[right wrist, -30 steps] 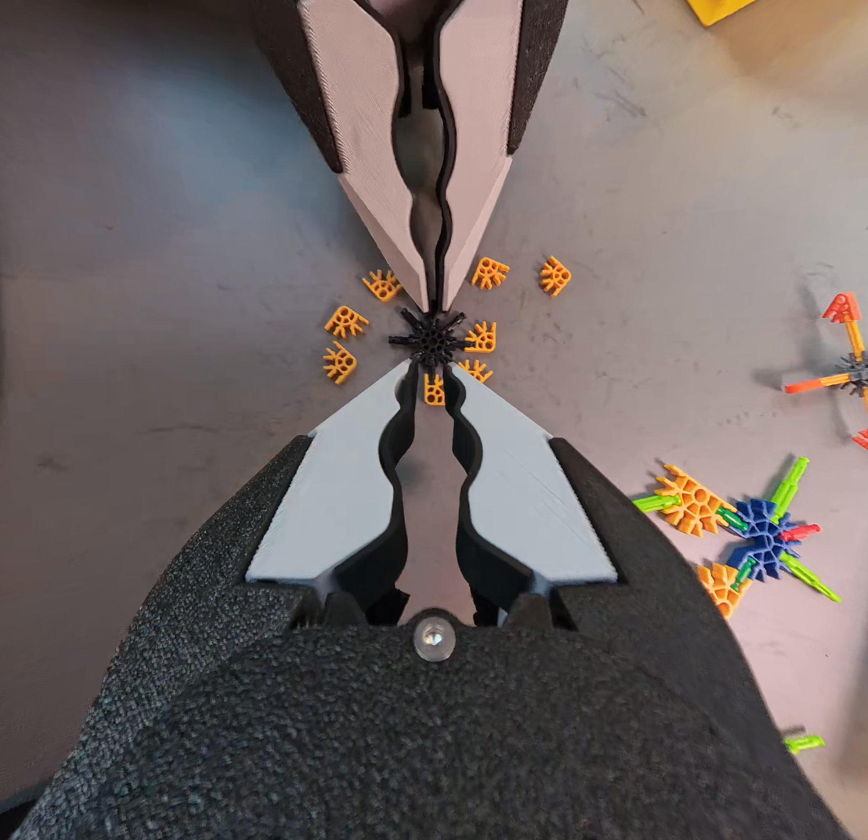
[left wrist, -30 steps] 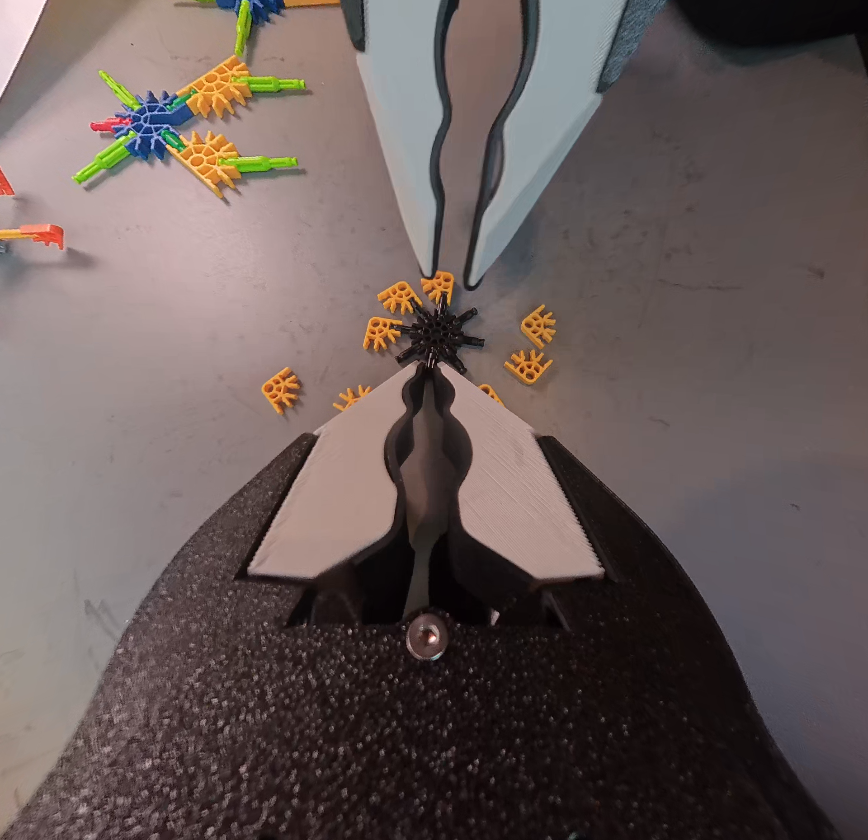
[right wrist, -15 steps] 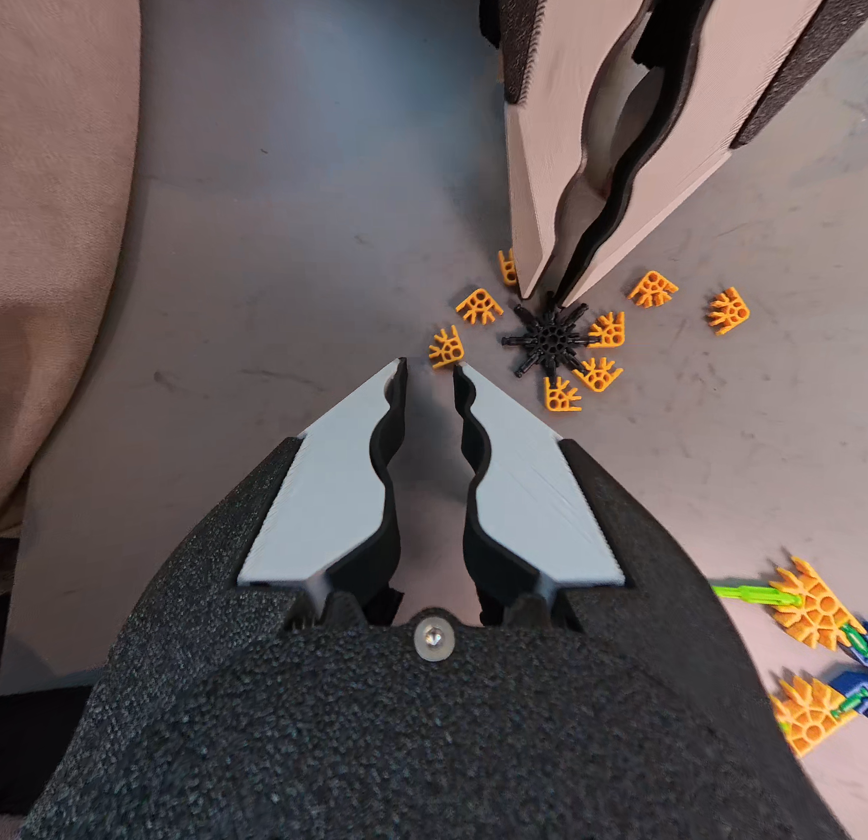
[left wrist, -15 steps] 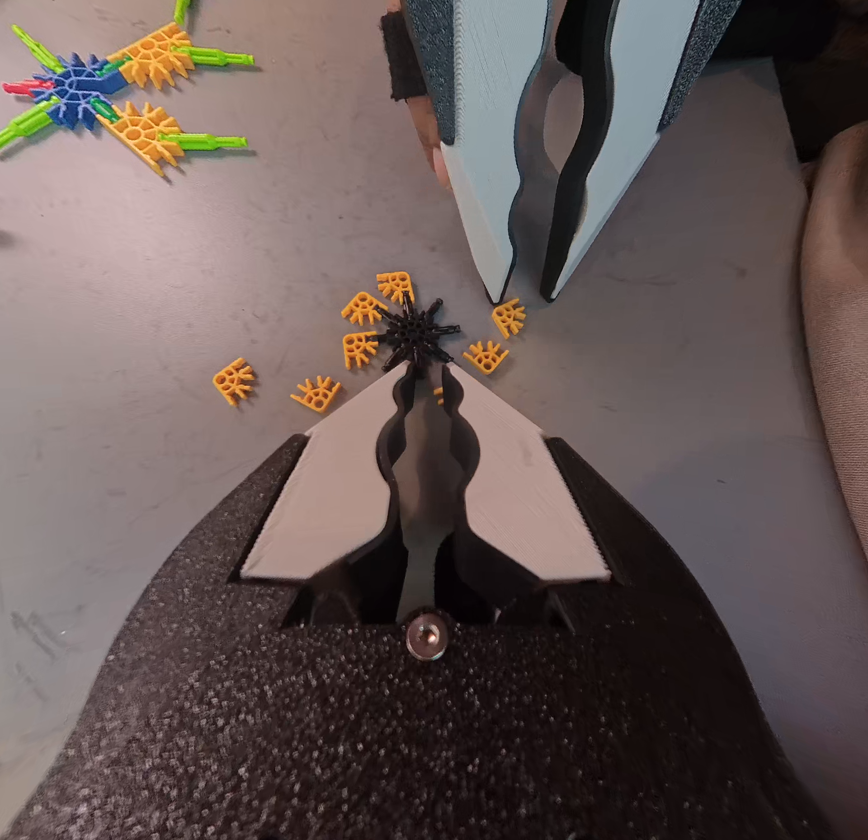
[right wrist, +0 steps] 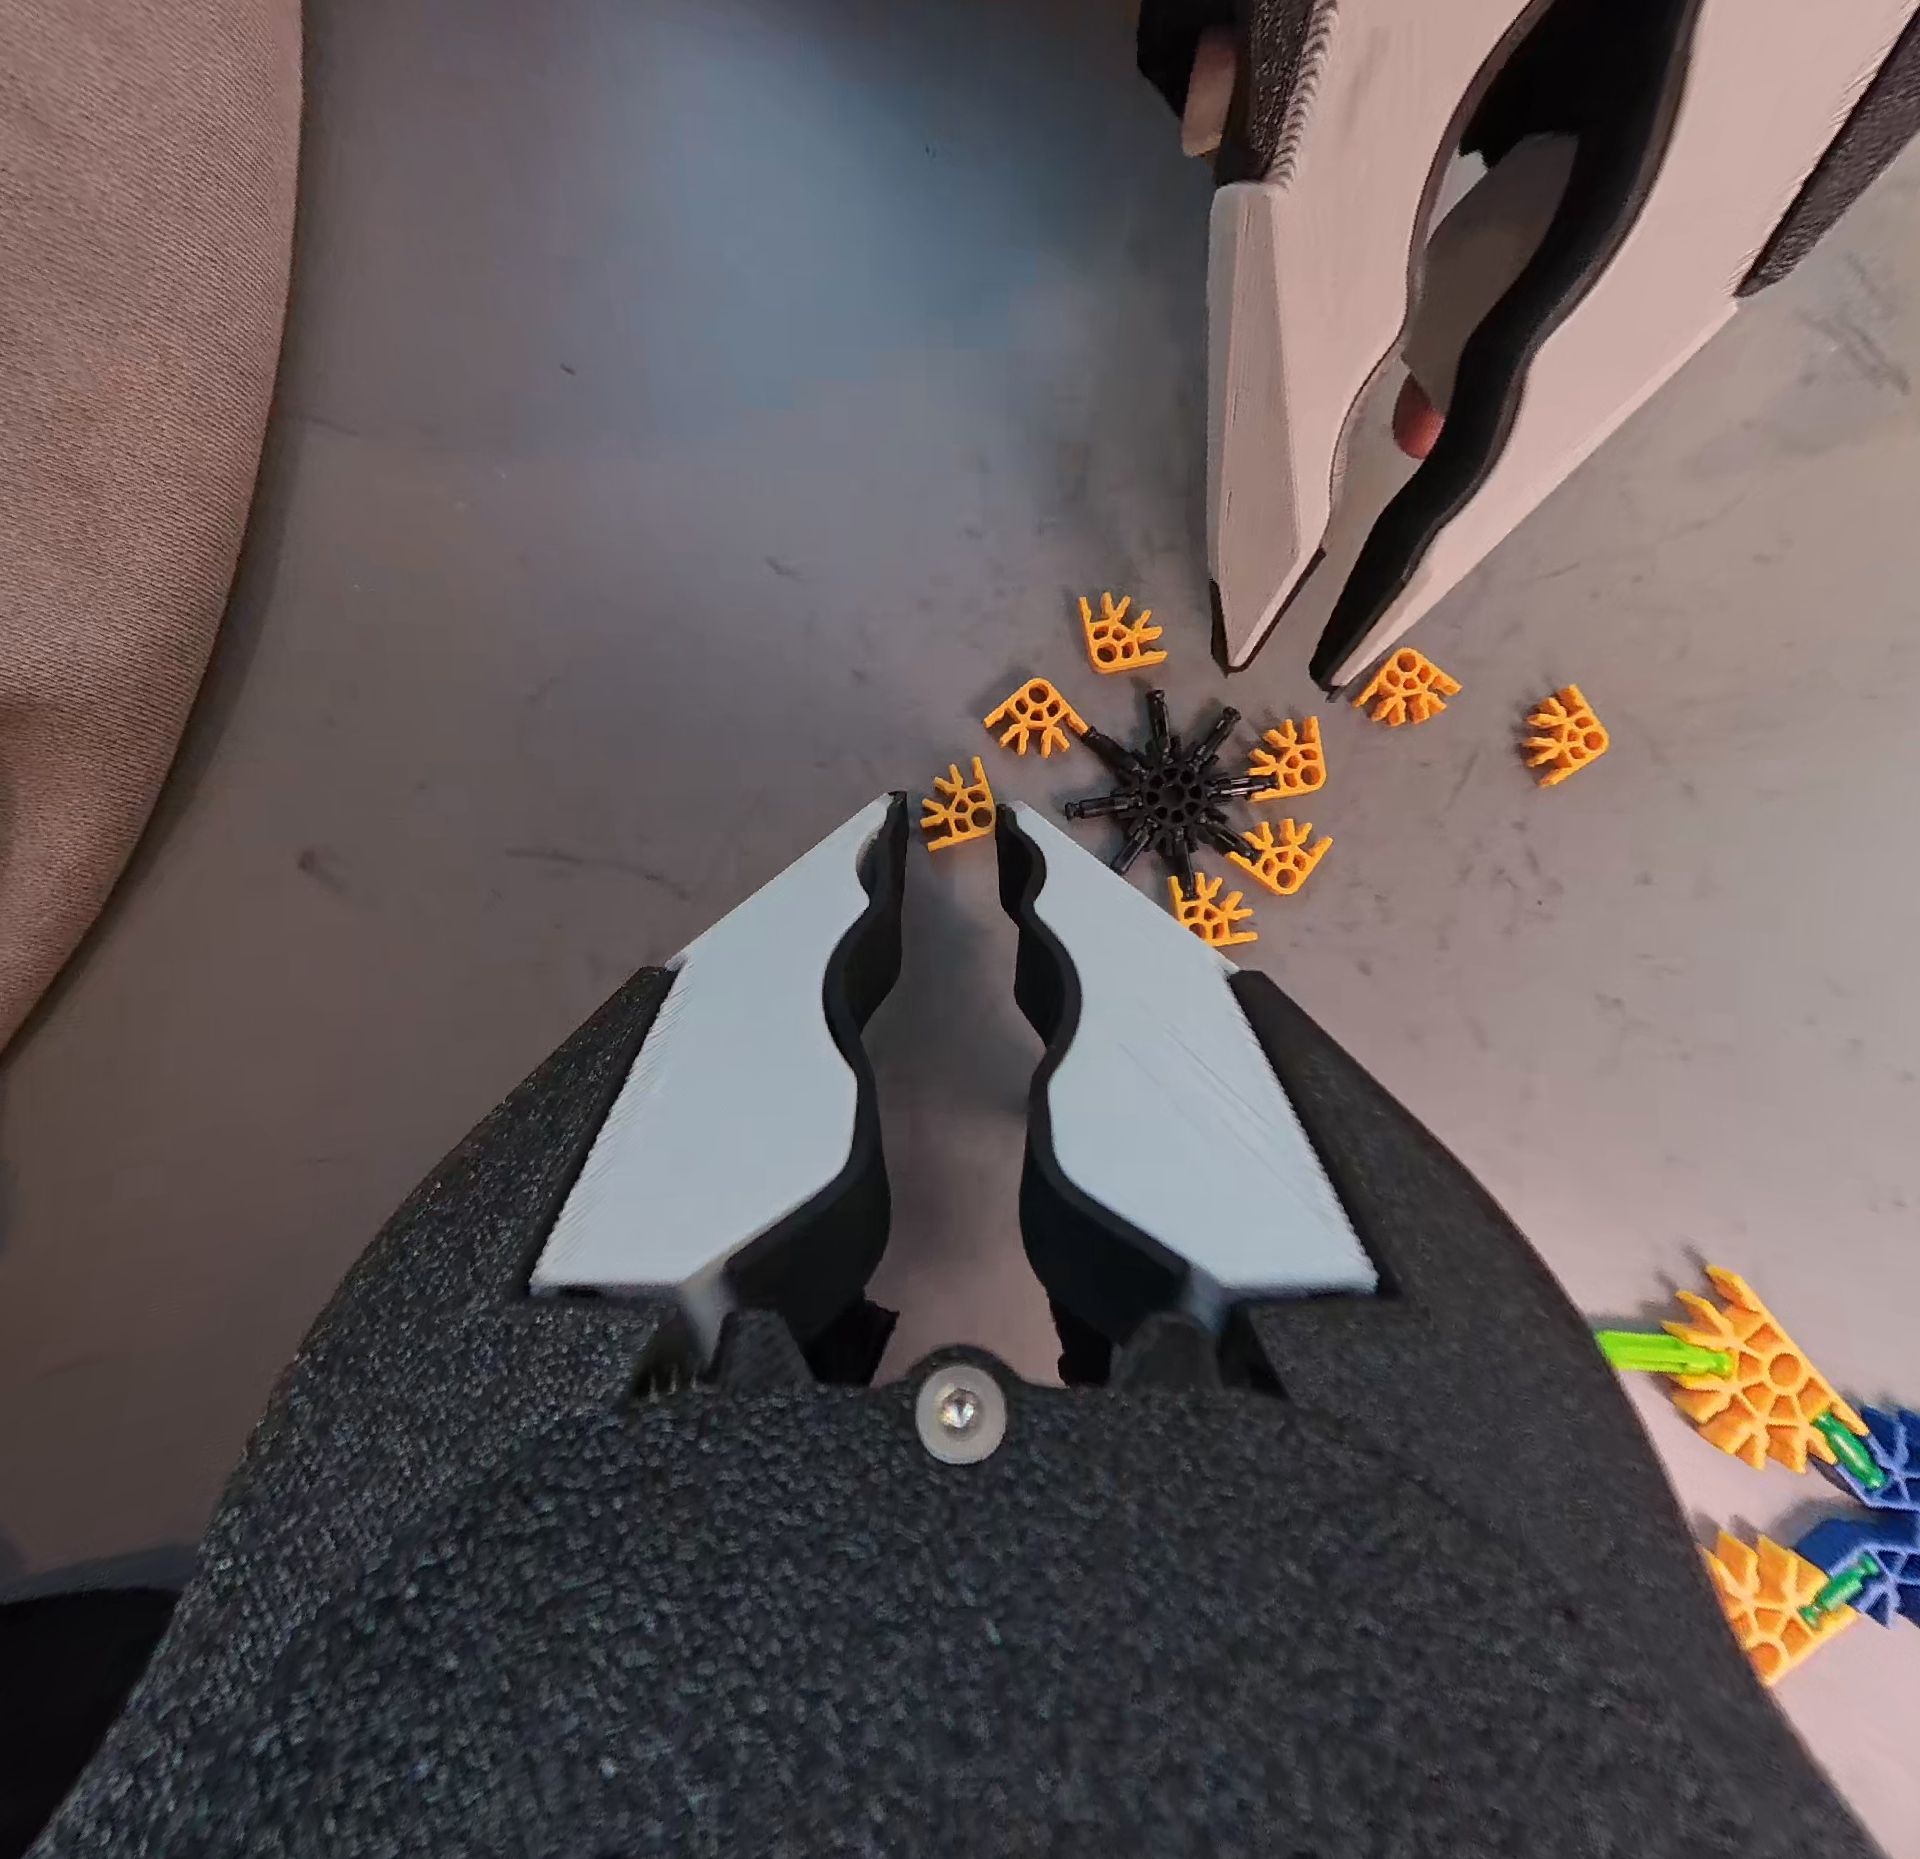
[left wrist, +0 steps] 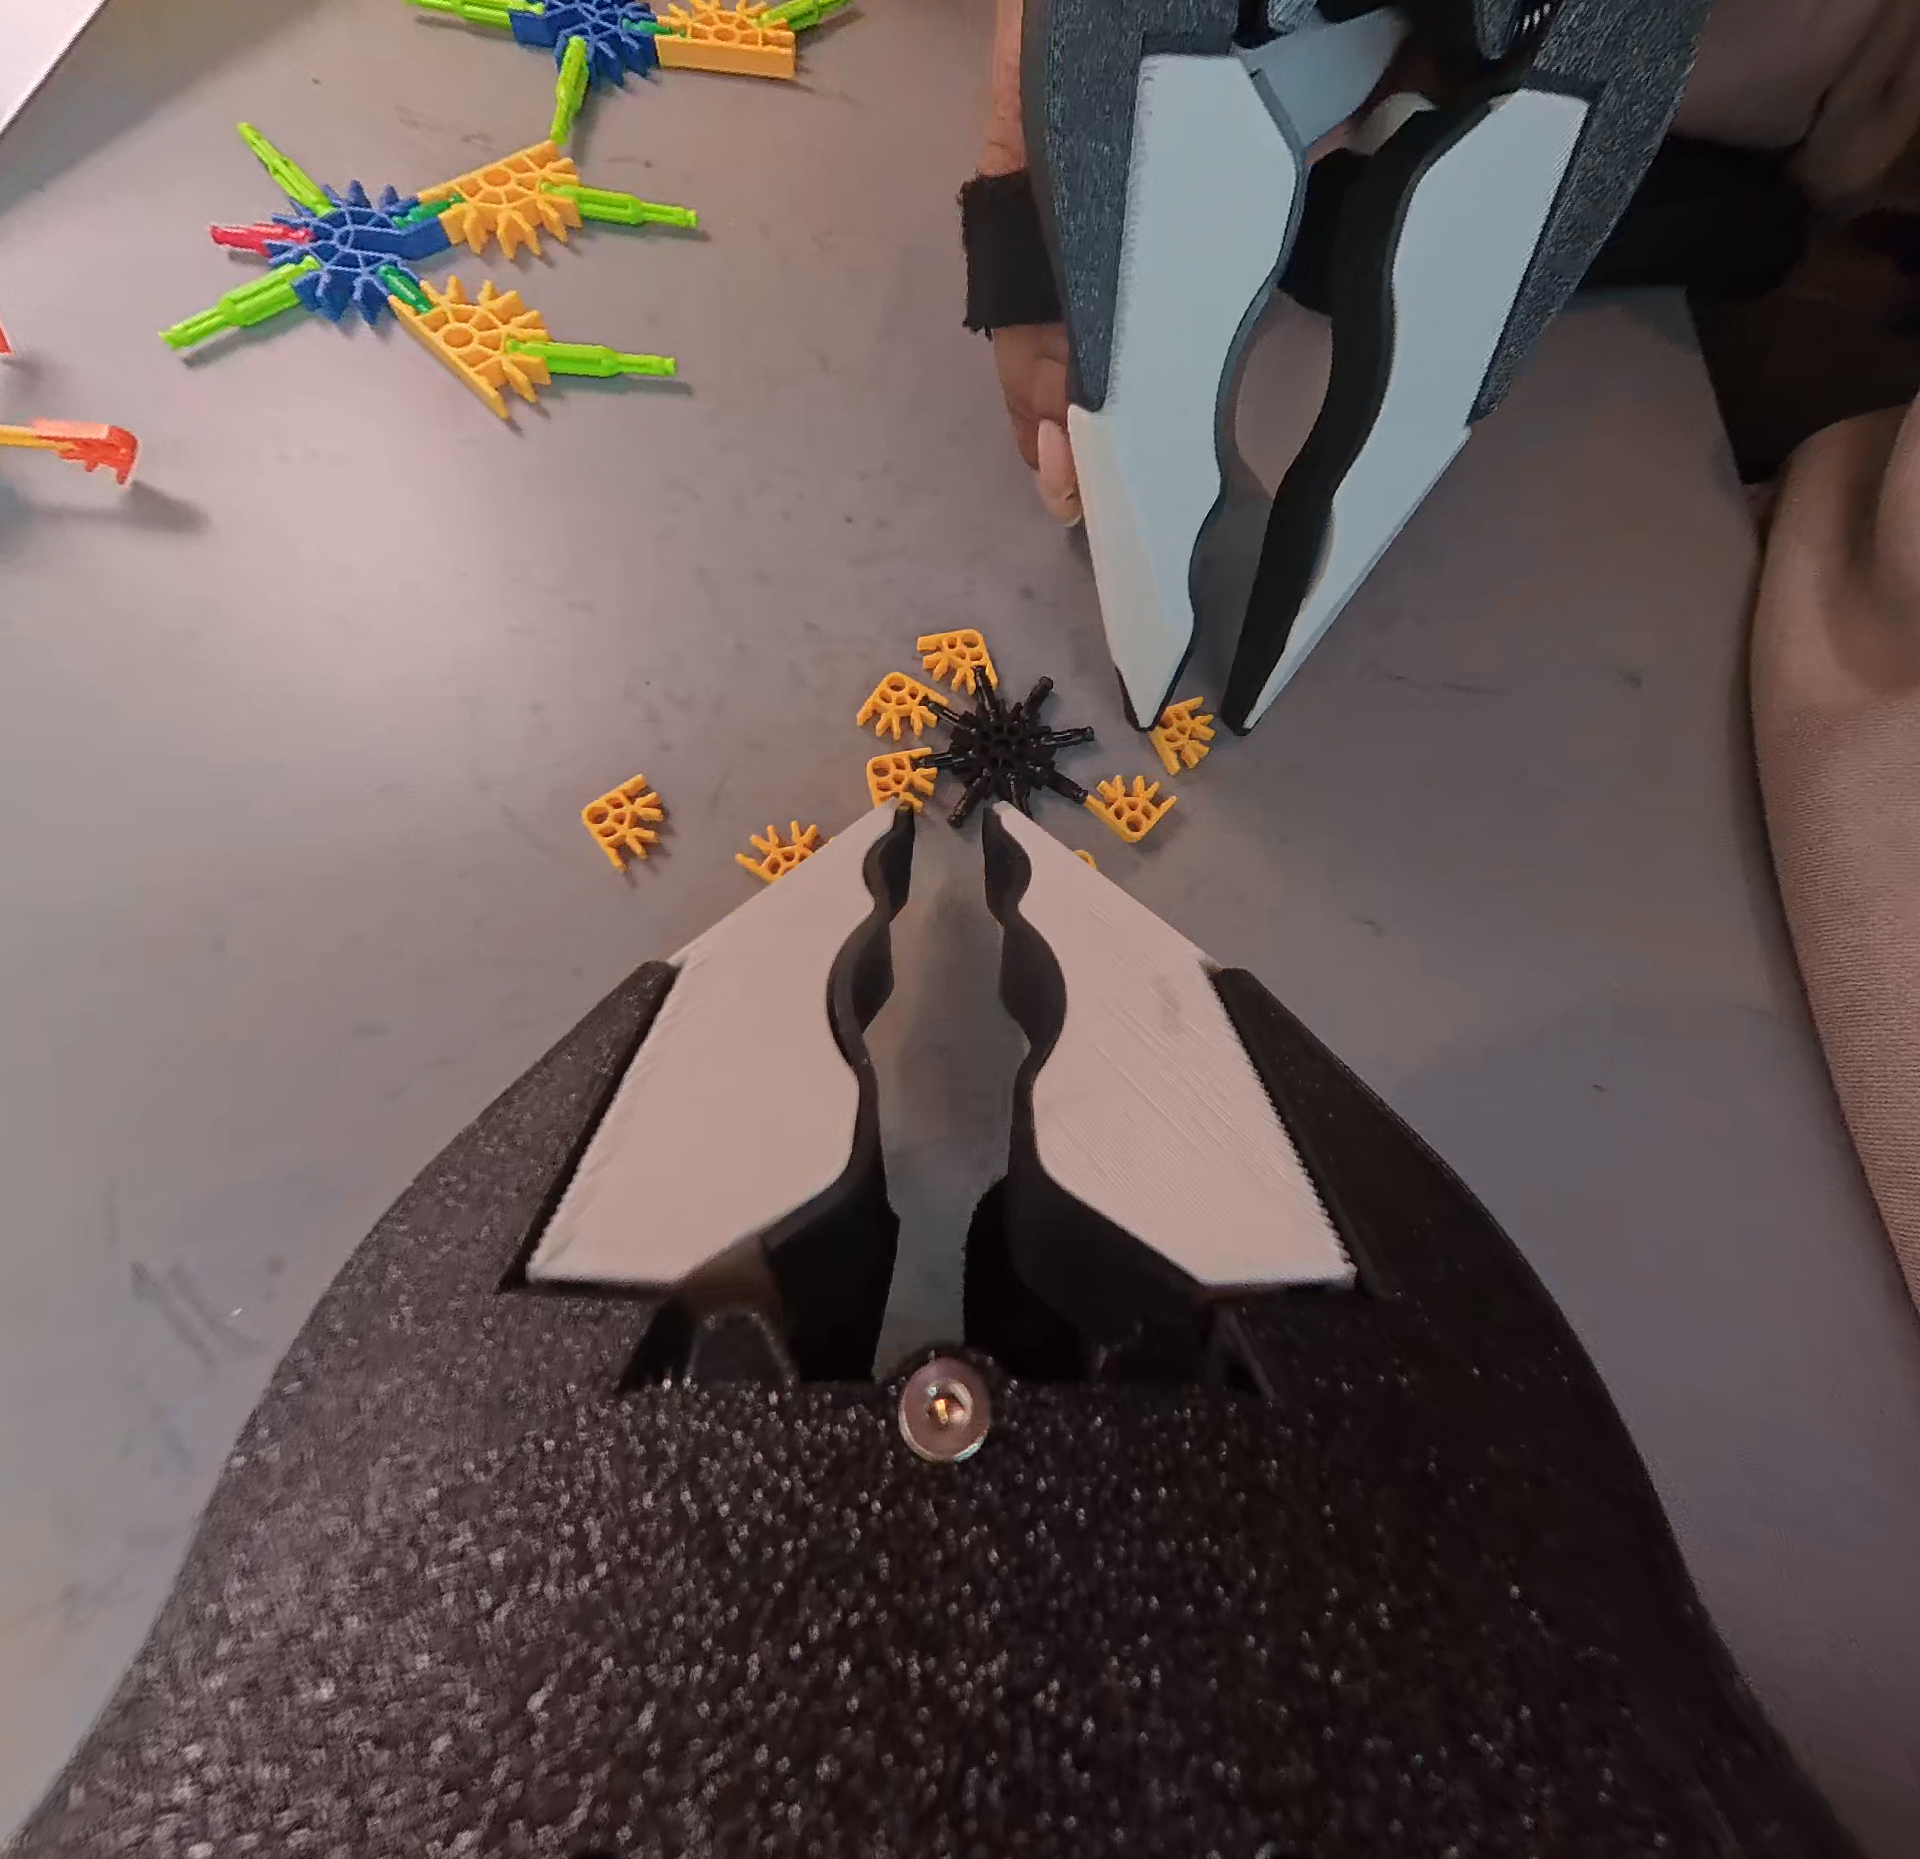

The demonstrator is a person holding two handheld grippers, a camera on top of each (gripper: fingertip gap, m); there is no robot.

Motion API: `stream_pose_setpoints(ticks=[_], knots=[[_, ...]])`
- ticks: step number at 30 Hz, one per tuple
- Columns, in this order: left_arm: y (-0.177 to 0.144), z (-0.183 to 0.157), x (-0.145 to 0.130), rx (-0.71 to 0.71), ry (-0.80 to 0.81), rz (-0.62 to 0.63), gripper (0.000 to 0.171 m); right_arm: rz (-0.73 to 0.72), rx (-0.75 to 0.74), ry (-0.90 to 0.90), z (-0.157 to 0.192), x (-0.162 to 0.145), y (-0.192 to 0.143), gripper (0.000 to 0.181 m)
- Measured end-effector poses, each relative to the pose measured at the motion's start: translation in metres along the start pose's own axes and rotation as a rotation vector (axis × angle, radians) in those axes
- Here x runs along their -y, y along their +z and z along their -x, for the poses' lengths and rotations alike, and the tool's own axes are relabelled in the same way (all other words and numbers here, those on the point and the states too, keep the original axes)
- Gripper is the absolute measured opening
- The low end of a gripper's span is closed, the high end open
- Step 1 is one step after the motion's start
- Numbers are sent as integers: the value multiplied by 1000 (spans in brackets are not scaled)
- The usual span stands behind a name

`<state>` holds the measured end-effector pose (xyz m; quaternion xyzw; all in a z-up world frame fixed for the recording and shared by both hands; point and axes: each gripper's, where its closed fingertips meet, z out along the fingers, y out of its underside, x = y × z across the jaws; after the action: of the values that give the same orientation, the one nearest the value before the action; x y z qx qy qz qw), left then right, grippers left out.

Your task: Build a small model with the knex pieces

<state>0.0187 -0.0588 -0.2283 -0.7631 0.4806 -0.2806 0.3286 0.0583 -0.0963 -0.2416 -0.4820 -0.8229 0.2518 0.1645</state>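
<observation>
Left gripper (left wrist: 945,817) released, empty, near a black star piece (left wrist: 1006,747); right gripper (right wrist: 948,815) parted around, perhaps touching, a yellow piece (right wrist: 961,807) on the desk (right wrist: 623,459).

Both wrist views close, steep down, facing; share black spoked connector (left wrist: 1006,751) (right wrist: 1172,799).

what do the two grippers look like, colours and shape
Both have a grainy black body with a silver screw at the base. The left gripper has pale grey, pointed fingers with wavy black inner pads. The right gripper has light blue-grey fingers of that same shape.
</observation>
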Motion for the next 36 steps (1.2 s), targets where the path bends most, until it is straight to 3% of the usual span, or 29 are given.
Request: stream_pose_setpoints(ticks=[6, 13, 17, 26, 36], knots=[[5, 4, -1, 41, 18, 7, 22, 64, 13, 28, 3, -15, -10, 13], [10, 0, -6, 22, 26, 38, 22, -19, 15, 24, 0, 1, -3, 20], [10, -6, -6, 0, 35, 46, 22, -2, 15, 41, -1, 0, 1, 12], [7, -16, -6, -54, 39, 51, 19, -12, -140, 197, -39, -19, -35, 12], [7, -13, -4, -39, 36, 41, 16, 67, -131, 287, -38, -33, -22, 18]])
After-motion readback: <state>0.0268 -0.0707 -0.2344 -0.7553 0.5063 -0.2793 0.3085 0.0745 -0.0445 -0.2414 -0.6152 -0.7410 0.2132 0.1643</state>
